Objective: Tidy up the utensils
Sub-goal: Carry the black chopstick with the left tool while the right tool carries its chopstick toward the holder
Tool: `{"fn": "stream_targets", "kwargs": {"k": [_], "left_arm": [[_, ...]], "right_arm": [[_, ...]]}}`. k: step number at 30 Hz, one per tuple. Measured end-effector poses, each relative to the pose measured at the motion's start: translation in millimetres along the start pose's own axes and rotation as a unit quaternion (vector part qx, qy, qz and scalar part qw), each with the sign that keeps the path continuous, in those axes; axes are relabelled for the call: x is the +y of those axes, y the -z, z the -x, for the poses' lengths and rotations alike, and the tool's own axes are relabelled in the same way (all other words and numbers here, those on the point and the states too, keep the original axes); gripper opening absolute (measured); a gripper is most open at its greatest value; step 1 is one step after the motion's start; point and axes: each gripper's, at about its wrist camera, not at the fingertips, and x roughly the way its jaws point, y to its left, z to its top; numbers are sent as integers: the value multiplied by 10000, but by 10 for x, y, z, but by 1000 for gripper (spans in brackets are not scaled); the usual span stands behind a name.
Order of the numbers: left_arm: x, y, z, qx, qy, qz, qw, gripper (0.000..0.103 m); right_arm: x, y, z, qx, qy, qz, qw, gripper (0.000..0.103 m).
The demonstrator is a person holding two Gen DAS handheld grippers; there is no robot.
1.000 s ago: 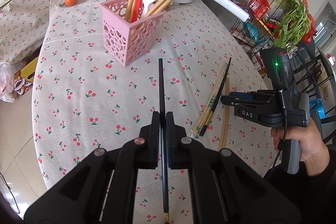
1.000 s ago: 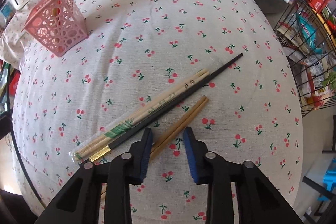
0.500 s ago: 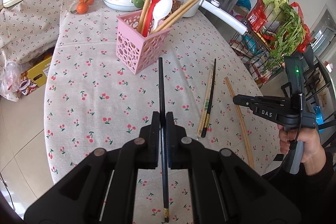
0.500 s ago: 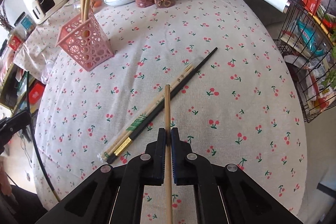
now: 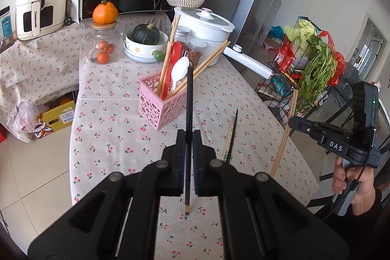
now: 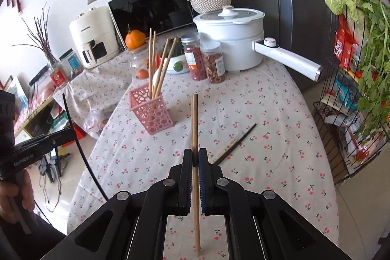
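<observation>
My left gripper (image 5: 189,135) is shut on a black chopstick (image 5: 189,99) that points toward the pink utensil holder (image 5: 160,104). The holder contains wooden chopsticks, a red spoon and a white spoon. In the right wrist view, my right gripper (image 6: 195,154) is shut on a wooden chopstick (image 6: 194,121), held above the cherry-print tablecloth (image 6: 268,138). The pink holder (image 6: 152,117) stands ahead to the left there. A black chopstick (image 6: 240,140) and a wrapped pair (image 6: 224,151) lie on the cloth. Each view shows the other gripper (image 5: 292,122) (image 6: 70,132) at its edge.
A white pot (image 6: 231,35) with a long handle (image 6: 287,60), two jars (image 6: 207,62), a bowl with a squash (image 5: 146,40) and a glass jar (image 5: 102,45) stand at the back. A wire rack with greens (image 5: 312,70) is to the table's right.
The right gripper closed on the wooden chopstick and lifted it off the cloth. Both grippers rose and tilted up, so the microwave and back wall came into view.
</observation>
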Motion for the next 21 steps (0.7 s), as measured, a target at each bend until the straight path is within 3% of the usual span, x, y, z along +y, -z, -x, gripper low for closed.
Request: {"fn": "stream_targets", "kwargs": {"k": [10,21], "left_arm": [[-63,-543,260,-1001,-196,5,9948,6],[-185,-999,41,-1224,-463,-251,9911,6]], "right_arm": [[53,-414,103,-578,-133,-146,9981,5],[-18,-586,-84,-364,-203,-192,9989,5]]}}
